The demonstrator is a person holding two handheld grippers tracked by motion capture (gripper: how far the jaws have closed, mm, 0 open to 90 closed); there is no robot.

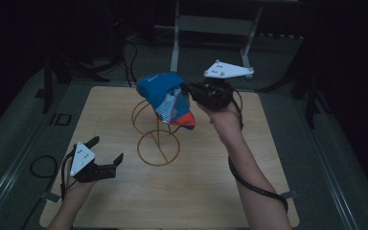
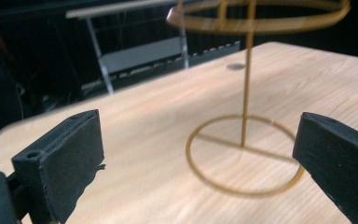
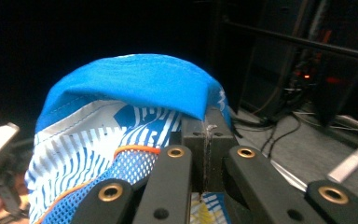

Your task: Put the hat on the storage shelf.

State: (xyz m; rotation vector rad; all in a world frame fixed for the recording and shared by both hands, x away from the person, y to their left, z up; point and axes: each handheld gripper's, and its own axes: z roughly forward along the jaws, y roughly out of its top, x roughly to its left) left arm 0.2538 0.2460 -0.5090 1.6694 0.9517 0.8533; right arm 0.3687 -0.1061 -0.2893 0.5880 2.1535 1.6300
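A blue cap with white pattern and an orange brim hangs in the air above a gold wire stand at the middle of the wooden table. My right gripper is shut on the cap's edge, and in the right gripper view the blue fabric drapes over the closed jaws. My left gripper hovers low over the table's left front, open and holding nothing. In the left gripper view its black pads frame the stand's round base ring and thin post.
A metal frame stands behind the table on the dark floor. Cables lie on the floor at the left. A cable trails along the right forearm.
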